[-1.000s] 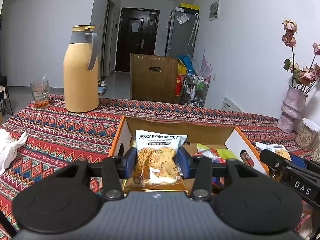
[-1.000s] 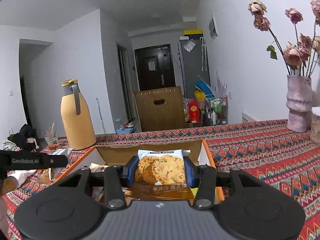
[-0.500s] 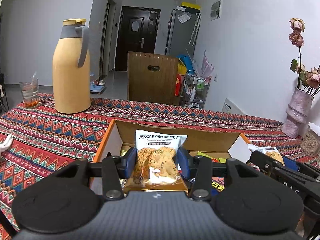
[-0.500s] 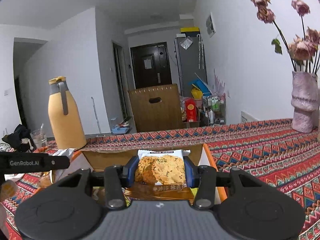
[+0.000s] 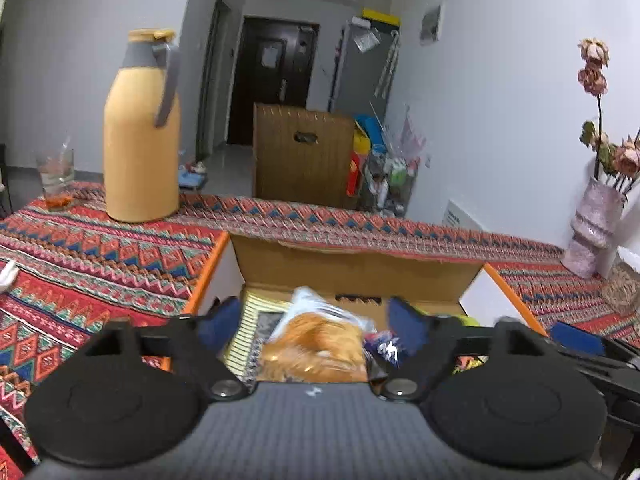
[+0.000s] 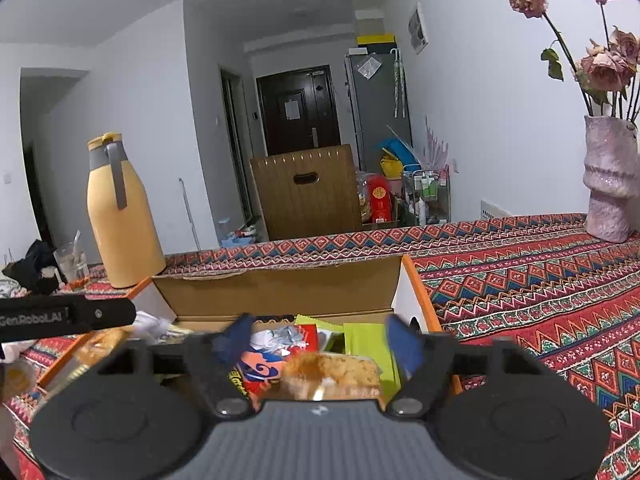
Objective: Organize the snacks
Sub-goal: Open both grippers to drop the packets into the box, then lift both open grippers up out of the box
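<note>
Both hand-held grippers, left [image 5: 314, 318] and right [image 6: 318, 338], gape empty over the box [image 5: 360, 270], a cracker packet [image 5: 316, 344] lying loose directly below each.

We see a room with pale walls [image 6: 472, 92] and a dark door [image 6: 298, 110] at the far end of a hallway. A wooden chair back [image 6: 306, 192] stands beyond a table covered by a red patterned cloth [image 6: 540, 280]. A grey refrigerator [image 6: 378, 100] stands beside the door.
</note>
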### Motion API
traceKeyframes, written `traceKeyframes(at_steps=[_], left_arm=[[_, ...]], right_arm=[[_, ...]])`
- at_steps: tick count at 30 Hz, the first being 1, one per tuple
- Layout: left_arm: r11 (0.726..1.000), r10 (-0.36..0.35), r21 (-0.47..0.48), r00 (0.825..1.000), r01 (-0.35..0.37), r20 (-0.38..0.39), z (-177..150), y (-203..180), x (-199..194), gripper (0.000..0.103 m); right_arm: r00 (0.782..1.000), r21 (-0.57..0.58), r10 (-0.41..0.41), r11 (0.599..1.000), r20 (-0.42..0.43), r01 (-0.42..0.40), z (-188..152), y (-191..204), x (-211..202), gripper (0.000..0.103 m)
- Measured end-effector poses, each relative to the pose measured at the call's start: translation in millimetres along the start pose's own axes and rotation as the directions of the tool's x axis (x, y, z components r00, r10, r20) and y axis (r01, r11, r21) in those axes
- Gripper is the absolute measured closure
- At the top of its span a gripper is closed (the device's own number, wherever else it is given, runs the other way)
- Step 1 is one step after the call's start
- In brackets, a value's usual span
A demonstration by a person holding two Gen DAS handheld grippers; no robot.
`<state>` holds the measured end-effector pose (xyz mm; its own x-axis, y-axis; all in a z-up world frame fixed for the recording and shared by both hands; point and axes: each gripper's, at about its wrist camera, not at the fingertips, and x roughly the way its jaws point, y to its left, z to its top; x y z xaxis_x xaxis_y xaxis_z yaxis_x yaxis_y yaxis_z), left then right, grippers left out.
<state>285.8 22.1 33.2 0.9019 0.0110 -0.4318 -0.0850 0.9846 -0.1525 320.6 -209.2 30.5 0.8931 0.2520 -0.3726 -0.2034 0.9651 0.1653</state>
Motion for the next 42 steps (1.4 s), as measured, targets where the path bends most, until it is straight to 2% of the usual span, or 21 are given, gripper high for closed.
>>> traceKeyframes(at_steps=[1, 2, 3, 23, 34, 42], left_arm=[[1.000, -0.001, -0.004, 1.000, 0.001, 0.009, 0, 0, -2, 0.009], [1.000, -0.002, -0.009, 1.000, 0.002, 0.015, 0, 1, -4, 0.000], [1.000, 0.002, -0.016, 1.000, -0.002, 0.024, 1, 2, -5, 0.000], [1.000, 0.016, -0.024, 1.000, -0.015, 0.013, 0, 1, -9, 0.000], [1.000, 0.020, -0.022, 0.999, -0.019, 0.039, 10, 1, -41, 0.000], [1.000, 0.019, -0.023, 0.999, -0.018, 0.047, 4, 8, -69, 0.000]], right_arm=[[1.000, 0.001, -0.001, 1.000, 0.008, 0.001, 0, 0, -2, 0.010], [1.000, 0.002, -0.001, 1.000, 0.013, 0.001, 0, 0, -4, 0.004], [1.000, 0.003, -0.003, 1.000, 0.016, 0.002, 0, 0, -4, 0.000], [0.999, 0.011, -0.014, 1.000, 0.036, 0.014, 2, -3, -17, 0.000], [0.996, -0.046, -0.023, 0.999, 0.084, 0.027, 18, 12, -43, 0.000], [0.996, -0.062, -0.011, 0.998, 0.086, 0.017, 14, 23, -70, 0.000]])
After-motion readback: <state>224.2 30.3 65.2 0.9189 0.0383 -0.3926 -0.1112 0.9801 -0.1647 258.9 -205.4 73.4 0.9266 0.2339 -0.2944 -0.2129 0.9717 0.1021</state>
